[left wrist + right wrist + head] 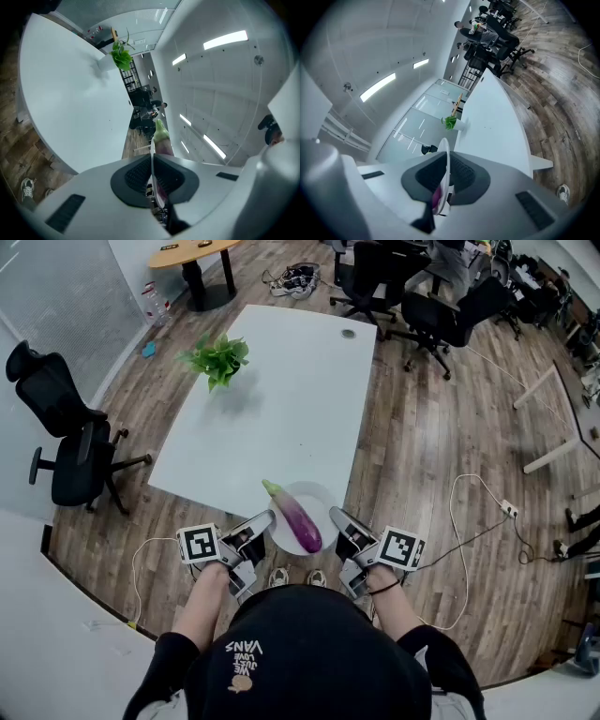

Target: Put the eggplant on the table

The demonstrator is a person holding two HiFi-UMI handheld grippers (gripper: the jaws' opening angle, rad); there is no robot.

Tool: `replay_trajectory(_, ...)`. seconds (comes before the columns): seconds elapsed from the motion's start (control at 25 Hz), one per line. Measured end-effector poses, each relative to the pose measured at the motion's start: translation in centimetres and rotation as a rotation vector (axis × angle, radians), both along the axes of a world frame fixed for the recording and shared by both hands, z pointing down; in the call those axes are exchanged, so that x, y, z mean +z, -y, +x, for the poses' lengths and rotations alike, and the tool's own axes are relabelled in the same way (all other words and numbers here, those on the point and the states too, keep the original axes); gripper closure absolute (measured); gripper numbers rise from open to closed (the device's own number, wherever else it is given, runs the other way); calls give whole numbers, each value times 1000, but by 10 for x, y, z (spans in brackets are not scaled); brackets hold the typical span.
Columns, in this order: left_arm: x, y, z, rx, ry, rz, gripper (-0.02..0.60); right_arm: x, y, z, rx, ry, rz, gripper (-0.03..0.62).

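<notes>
A purple eggplant with a green stem lies on a round white plate. The plate hangs over the near edge of the white table. My left gripper is shut on the plate's left rim and my right gripper is shut on its right rim. In the left gripper view the thin rim runs edge-on between the dark pads, with the eggplant just beyond. In the right gripper view the rim sits between the pads, and a purple bit of eggplant shows low.
A small green potted plant stands at the table's far left. A black office chair is on the wooden floor to the left, more chairs are beyond the table, and a white cable loops on the floor at the right.
</notes>
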State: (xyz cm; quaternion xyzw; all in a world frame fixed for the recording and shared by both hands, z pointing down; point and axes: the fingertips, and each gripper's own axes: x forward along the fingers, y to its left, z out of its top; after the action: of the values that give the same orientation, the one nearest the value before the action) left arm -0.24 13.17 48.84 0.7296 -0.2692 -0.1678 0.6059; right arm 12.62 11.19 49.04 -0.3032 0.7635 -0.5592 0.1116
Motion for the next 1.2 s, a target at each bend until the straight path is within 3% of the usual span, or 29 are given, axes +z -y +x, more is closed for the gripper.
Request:
replay_trajectory(0.44, 5, -1, -8, 7, 46, 28, 557, 0, 1, -6, -13, -2, 4, 563)
replay_trajectory(0.76, 2, -2, -9, -17, 11, 15, 557, -2, 2, -10, -26, -7, 23, 562)
replay_trajectory(1.2, 10, 3, -3, -75, 16, 14, 557, 6, 17, -5, -94, -14, 14, 562)
